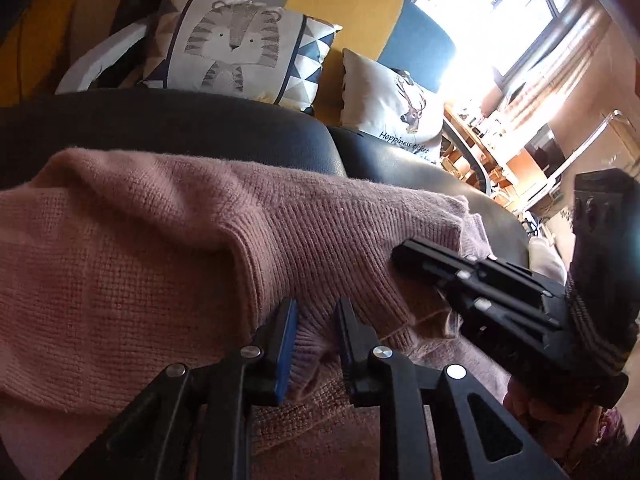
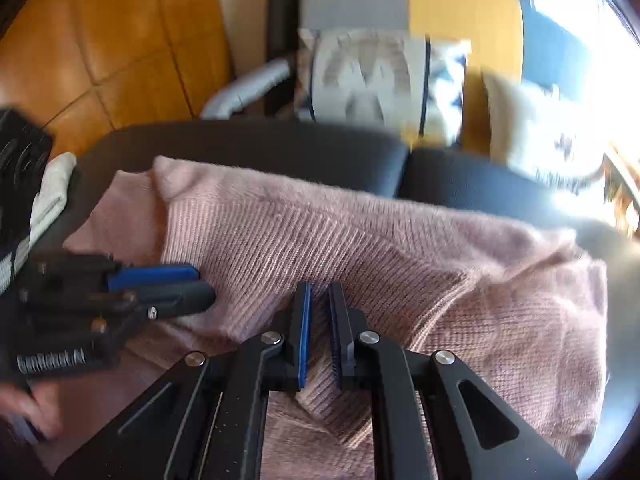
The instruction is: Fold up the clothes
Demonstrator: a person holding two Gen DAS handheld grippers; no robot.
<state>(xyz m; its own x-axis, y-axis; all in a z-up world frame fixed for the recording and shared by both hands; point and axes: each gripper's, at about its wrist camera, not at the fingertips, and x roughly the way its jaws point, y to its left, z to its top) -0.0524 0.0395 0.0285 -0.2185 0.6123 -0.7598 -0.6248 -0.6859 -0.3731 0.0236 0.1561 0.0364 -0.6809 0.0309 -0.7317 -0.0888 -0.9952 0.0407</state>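
A dark sofa seat [image 1: 208,136] carries the pink knit sweater [image 1: 132,264], which is spread across the seat's front part with its far fold lying short of the back edge, so a bare dark strip stays free behind it. Patterned cushions [image 1: 236,48] lean along that back edge. Both grippers tilt steeply down over the sweater's near side. The left gripper [image 1: 317,344] has its jaws a little apart with a ridge of ribbed knit bunched between them and pressed by the pads — clamped on the sweater. The right gripper [image 2: 319,336], just beside it toward the seat's right side, has its jaws nearly together, pinching a thin fold of the same knit.
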